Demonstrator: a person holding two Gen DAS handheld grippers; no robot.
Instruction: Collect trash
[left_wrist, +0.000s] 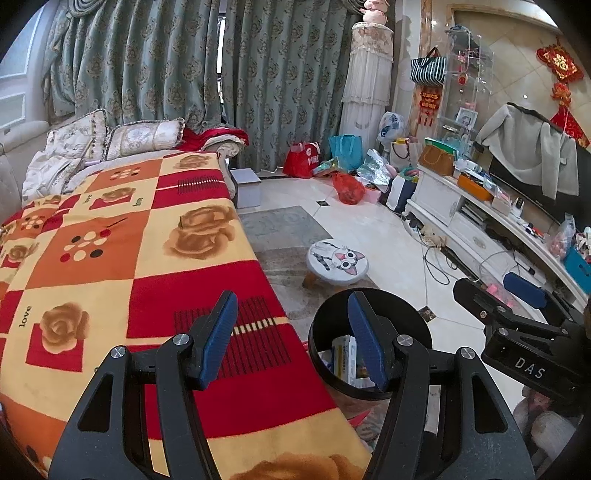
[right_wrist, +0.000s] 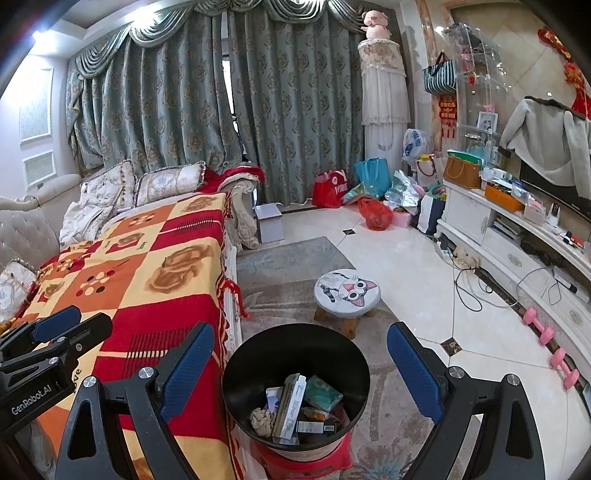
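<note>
A blanket (right_wrist: 147, 266) printed "love" is covering the sofa at left, where the left gripper (right_wrist: 70, 325), marked "GenRobot.AI", is hovering with fingers partly open, holding nothing. Right of it, the black bin (right_wrist: 295, 373) is sitting on a red stool (right_wrist: 306, 461), holding a long box (right_wrist: 291, 410), crumpled paper (right_wrist: 263, 418) and packets. The right gripper (right_wrist: 301, 373) is hovering with fingers wide, empty.

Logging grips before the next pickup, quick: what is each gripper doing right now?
Left gripper: open, nothing between its pads.
Right gripper: open wide, empty, above the black bin.
</note>
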